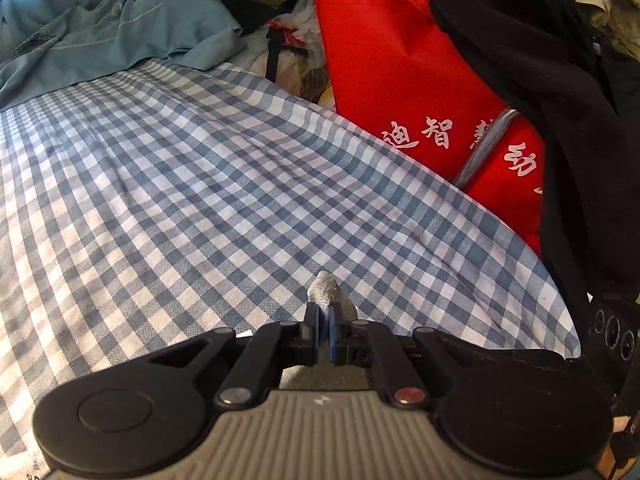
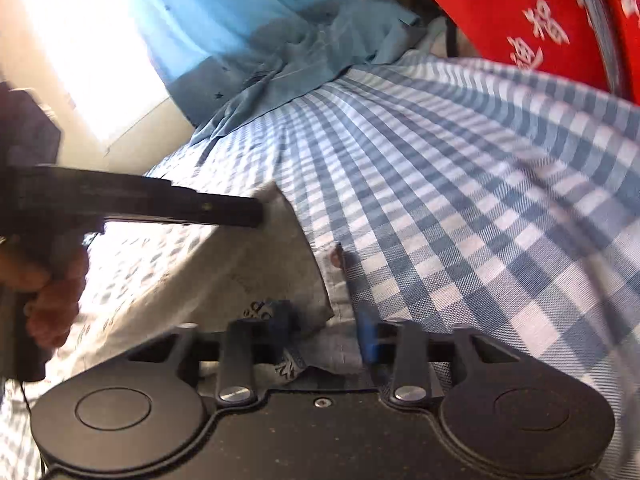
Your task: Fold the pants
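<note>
Widest of all, the blue-and-white gingham bedsheet [image 1: 192, 168] fills both views, with a rumpled pale-blue cloth [image 1: 120, 36] bunched at 11 o'clock and a red fabric bag with white lettering [image 1: 420, 92] at 1 o'clock, a black garment [image 1: 560, 120] draped over it. Now the pants: the light grey printed-fabric pants [image 2: 224, 280] lie on the bed at 9 o'clock of the right view, still spread and rumpled, so by my read the folding has barely begun and every fold is left to make. The left gripper [image 1: 325, 322] has its fingers pressed together, clamped on a small tuft of that grey cloth poking up at 12 o'clock from the tips; the right view shows it pinching a raised corner, a hand [image 2: 48, 288] on its handle. The right gripper [image 2: 324, 332] has fingers apart, and a pants edge with a printed band lies between them, unpinched as far as the blur shows.
</note>
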`<state>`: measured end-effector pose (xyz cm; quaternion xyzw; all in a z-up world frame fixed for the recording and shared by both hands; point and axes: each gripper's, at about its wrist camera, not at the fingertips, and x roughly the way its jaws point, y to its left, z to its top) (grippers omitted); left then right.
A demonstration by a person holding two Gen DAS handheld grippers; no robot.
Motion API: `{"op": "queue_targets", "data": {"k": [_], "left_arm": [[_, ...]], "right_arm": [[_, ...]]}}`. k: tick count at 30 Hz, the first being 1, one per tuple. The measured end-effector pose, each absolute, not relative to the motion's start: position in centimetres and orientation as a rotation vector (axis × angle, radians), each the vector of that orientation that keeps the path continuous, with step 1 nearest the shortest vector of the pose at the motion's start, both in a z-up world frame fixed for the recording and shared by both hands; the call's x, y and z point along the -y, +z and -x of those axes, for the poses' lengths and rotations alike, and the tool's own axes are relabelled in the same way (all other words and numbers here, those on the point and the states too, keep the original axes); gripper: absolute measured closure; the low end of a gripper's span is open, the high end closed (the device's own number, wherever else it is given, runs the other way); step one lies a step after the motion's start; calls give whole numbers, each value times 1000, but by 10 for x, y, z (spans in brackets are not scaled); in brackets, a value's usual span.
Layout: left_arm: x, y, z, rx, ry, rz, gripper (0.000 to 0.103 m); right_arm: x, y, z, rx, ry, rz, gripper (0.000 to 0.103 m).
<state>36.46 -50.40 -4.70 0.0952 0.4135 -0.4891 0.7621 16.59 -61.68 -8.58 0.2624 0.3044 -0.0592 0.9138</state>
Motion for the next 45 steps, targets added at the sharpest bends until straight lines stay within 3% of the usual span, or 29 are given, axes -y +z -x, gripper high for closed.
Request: {"op": "queue_targets", "data": {"k": [2, 7, 20, 22, 24, 26, 28, 32, 34, 36, 45], "left_arm": [[504, -44, -362, -893, -1068, -216, 99], [508, -37, -360, -883, -1063, -210, 99], [527, -78, -351, -906, -1024, -227, 96], [519, -81, -355, -931, -1003, -157, 90], [504, -75, -356, -923, -998, -94, 74], [484, -62, -351, -871, -972, -74, 37], [459, -48, -338, -787, -941, -72, 30], [389, -29, -308, -713, -884, -38, 8], [348, -27, -295, -705, -816, -22, 6], [307, -26, -284, -721, -741, -25, 5], [78, -47, -232, -801, -359, 105, 4]], "right_arm": [[616, -83, -161, -584, -116, -558, 91], [615, -72, -149, -554, -101, -523, 100], [613, -68, -139, -622, -184, -460, 101], [607, -73, -144, -656, -204, -407, 90], [599, -73, -144, -668, -221, -362, 81], [591, -70, -140, -658, -245, -313, 71], [582, -65, -133, -636, -268, -285, 39], [564, -59, -119, -615, -276, -270, 18], [550, -57, -113, -608, -271, -269, 6], [533, -56, -107, -593, -257, -271, 1], [426, -49, -102, -606, -78, -187, 1]]}}
